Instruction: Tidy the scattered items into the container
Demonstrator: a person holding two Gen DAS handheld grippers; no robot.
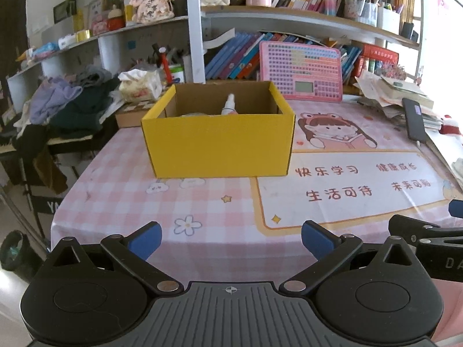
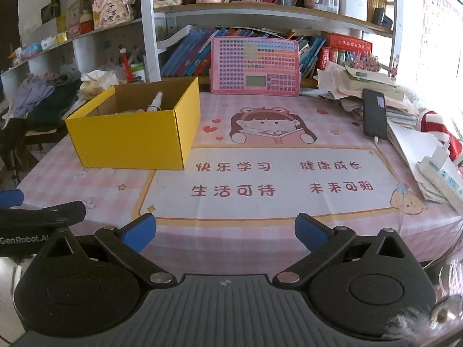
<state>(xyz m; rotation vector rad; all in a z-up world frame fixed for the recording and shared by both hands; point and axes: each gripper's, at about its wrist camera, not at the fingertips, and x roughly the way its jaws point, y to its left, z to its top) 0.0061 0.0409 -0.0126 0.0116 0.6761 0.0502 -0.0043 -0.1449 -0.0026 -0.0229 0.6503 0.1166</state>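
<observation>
Bookshelves full of books (image 2: 191, 55) and small ornaments stand behind the tabletop (image 2: 260, 231), which is covered by a pink checked cloth with a cartoon girl and red characters printed on it. Your yellow box (image 1: 218, 141) sits toward the far left part of the tabletop, its near wall facing the left gripper. Its top is open, and inside you can see a small white spray bottle (image 2: 154, 102) leaning against the far wall; something pale lies beside it, but it is too hidden to tell what it is. No loose small item shows on the cloth in front of the box.

Your left gripper (image 1: 231, 243) is over the near edge of the tabletop, in line with the box. Its blue fingers (image 1: 146, 240) are spread wide apart and nothing is between them. Your right gripper (image 2: 225, 235) is also over the near edge, more to the middle, with fingers (image 2: 311, 231) spread wide and nothing held. The two grippers are just beside each other; each one shows at the side of the other's view.

At the far edge a pink learning tablet (image 2: 254, 66) leans upright against the books. Along the right edge there is a stack of papers (image 2: 361, 86) with a black phone (image 2: 374, 114) lying on it, and a white power strip (image 2: 439, 170) nearer to you. A heap of clothes (image 1: 69, 104) lies beyond the left edge.
</observation>
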